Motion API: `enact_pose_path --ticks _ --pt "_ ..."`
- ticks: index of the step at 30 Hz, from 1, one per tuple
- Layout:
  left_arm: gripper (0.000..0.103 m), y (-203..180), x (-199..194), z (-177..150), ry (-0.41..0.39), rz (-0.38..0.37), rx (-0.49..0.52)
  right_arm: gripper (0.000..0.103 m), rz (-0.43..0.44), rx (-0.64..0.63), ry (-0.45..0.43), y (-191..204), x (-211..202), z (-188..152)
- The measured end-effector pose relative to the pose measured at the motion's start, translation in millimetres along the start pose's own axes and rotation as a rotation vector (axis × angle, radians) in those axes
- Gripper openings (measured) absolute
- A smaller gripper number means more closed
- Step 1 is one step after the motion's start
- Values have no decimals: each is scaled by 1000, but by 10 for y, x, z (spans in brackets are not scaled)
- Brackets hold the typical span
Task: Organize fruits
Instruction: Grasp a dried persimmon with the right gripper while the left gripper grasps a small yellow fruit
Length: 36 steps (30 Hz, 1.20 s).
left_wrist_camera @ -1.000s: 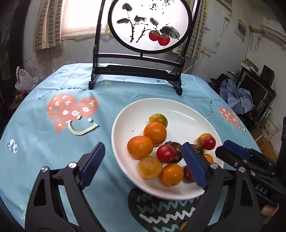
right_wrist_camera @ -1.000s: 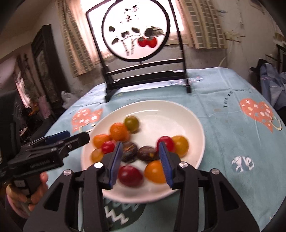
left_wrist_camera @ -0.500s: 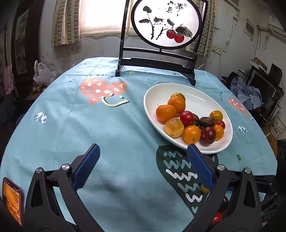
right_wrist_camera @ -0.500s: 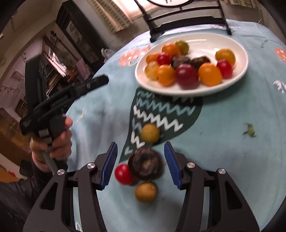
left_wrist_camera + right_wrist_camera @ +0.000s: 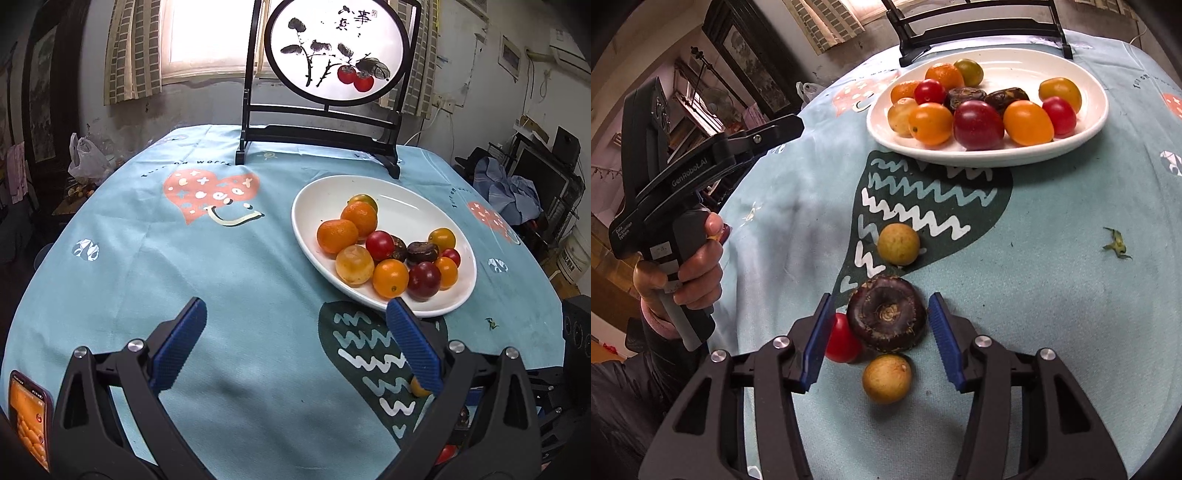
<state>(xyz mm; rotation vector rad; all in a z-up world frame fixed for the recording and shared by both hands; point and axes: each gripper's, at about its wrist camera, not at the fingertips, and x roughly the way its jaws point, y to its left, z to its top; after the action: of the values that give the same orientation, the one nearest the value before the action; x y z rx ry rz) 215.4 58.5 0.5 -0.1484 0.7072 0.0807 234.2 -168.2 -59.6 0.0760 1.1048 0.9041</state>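
Note:
A white oval plate (image 5: 413, 199) (image 5: 1086, 74) holds several oranges, tomatoes and dark fruits. On the cloth near the front edge lie a dark purple water chestnut (image 5: 886, 319), a red tomato (image 5: 840, 339) and two yellow-brown round fruits (image 5: 898, 244) (image 5: 886, 378). My right gripper (image 5: 879, 341) is open, its jaws on either side of the water chestnut, not touching it. My left gripper (image 5: 293, 345) is open and empty above bare cloth, left of the plate. It also shows in the right wrist view (image 5: 772, 131), held in a hand.
A black-framed round painted screen (image 5: 332, 66) stands at the back of the table. A phone (image 5: 29, 417) lies at the front left edge. A green stem scrap (image 5: 1115, 243) lies on the blue tablecloth (image 5: 184, 258) right of the loose fruits.
Both grippers pulled back from the plate toward the table's front edge. My right gripper came down over the loose fruits and now straddles the water chestnut.

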Motion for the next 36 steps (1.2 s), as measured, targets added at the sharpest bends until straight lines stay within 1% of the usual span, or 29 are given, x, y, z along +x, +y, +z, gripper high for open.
enact_pose_path --ticks 3,5,11,14,17,19,21,23,25,26,27,28,31,32,34,36 --pt "99 -20 4 -1 4 3 8 51 22 23 5 -42 5 6" --pt "99 -33 6 -3 4 4 13 45 25 36 4 -69 1 6" --pt "99 -55 15 -10 3 12 27 44 31 46 -7 -91 -20 2" --pt "99 -62 21 -15 7 5 31 44 37 92 -59 -183 -130 19" --pt "99 -102 31 -30 18 -21 46 43 25 160 -135 -330 -290 32" --pt "99 -175 54 -62 37 -54 73 43 2 195 -170 -410 -368 29" --pt "99 -284 80 -114 63 -99 120 43 -11 219 -186 -465 -403 26" --pt "97 -442 99 -191 99 -167 191 43 -12 229 -187 -491 -411 24" --pt "86 -591 110 -273 125 -224 263 43 -21 221 -186 -491 -413 29" --pt "82 -656 112 -315 131 -237 292 43 -25 217 -185 -481 -414 33" --pt "76 -730 123 -361 137 -245 325 43 -25 214 -184 -478 -412 34" --pt "72 -776 136 -397 143 -247 346 43 -23 214 -183 -471 -405 35" --pt "65 -861 192 -473 160 -256 380 43 -31 212 -185 -463 -396 56" --pt "64 -878 210 -489 164 -257 386 43 -30 213 -186 -463 -404 46" --pt "57 -901 244 -516 175 -257 397 43 -26 215 -186 -460 -409 39" --pt "53 -908 265 -526 180 -262 401 43 -24 211 -179 -453 -400 41"
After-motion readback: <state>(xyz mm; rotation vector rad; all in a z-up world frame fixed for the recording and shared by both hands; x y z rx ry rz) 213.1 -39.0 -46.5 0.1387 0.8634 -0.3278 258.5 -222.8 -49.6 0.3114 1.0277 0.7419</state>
